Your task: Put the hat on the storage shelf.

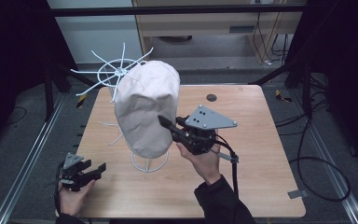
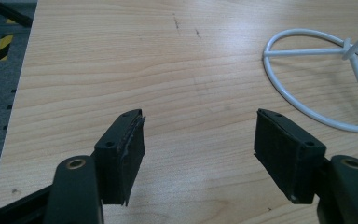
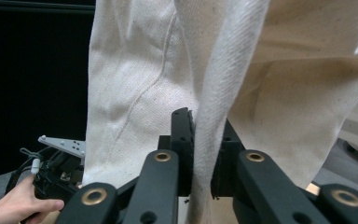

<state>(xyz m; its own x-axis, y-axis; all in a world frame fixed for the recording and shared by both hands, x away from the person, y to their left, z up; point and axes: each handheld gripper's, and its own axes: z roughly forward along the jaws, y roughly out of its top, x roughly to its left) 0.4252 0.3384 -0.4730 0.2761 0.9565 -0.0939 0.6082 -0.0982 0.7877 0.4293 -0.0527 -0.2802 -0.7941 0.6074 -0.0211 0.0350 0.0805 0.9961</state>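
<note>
A fold of the bag [image 3: 223, 93] is pinched by the right gripper [image 3: 204, 140] so it can be pulled off the rack [image 1: 121, 72]; the left gripper [image 2: 198, 140] is kept open and empty on the table [image 2: 121, 70]

No readable text, label, brand or number anywhere; cloth, wire stand, table all unmarked
</note>
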